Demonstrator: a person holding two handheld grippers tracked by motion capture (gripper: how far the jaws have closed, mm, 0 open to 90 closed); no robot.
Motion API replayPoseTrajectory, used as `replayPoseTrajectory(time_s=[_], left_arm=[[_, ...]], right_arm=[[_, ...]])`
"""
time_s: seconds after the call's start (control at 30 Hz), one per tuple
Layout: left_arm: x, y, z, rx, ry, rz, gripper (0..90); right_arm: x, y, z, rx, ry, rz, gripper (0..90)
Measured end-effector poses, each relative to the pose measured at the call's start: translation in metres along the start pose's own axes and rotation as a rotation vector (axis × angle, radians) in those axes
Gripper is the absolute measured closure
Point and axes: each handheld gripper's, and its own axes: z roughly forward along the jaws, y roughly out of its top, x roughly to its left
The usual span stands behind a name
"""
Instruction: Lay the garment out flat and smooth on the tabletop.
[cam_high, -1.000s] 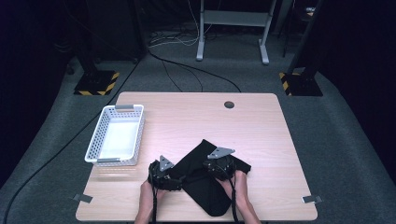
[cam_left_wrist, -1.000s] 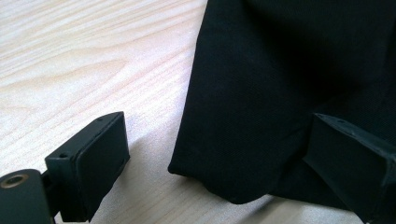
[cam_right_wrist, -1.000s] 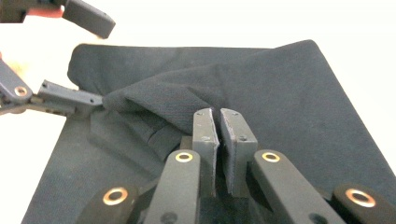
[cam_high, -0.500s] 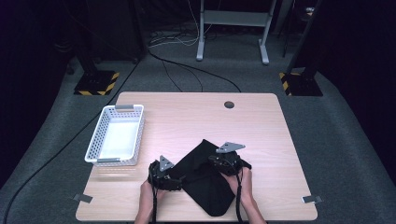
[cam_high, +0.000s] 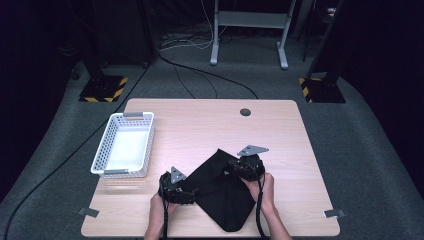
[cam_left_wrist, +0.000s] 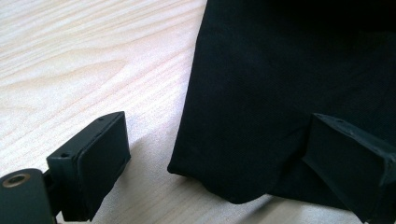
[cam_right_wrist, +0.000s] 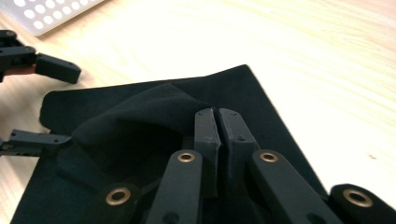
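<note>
From the high view, a flat black cloth (cam_high: 220, 190) lies near the front edge of the pale wooden table (cam_high: 210, 120), between both grippers; a white perforated plastic basket (cam_high: 125, 150) sits well to its left, over dark carpet.

In the left gripper view, the left gripper (cam_left_wrist: 224, 154) stands wide, its jaws straddling the cloth's rounded corner.

In the right gripper view, the right gripper (cam_right_wrist: 218, 116) is pinched together on a raised, ribbed fold of the cloth.

A light wooden bench (cam_high: 200, 125) carries a white perforated basket (cam_high: 124, 151) near its left edge and a black cloth (cam_high: 220, 190) toward the front
</note>
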Motion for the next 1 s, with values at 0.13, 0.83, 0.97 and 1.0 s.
replayPoseTrajectory(time_s=[0.13, 0.83, 0.97, 1.0], left_arm=[[0.0, 0.0, 0.0, 0.0, 0.0, 0.0, 6.7], [0.0, 0.0, 0.0, -0.001, -0.001, 0.001, 7.2], [0.0, 0.0, 0.0, -0.002, -0.001, 0.002, 7.4], [0.0, 0.0, 0.0, -0.002, -0.001, 0.002, 7.4]], right_arm=[[-0.007, 0.005, -0.003, -0.01, -0.007, 0.017, 86.3], [-0.068, 0.022, 0.01, 0.012, -0.071, 0.148, 86.5], [-0.08, 0.026, 0.014, 0.017, -0.094, 0.178, 86.4], [-0.082, 0.027, 0.015, 0.019, -0.101, 0.181, 86.5]])
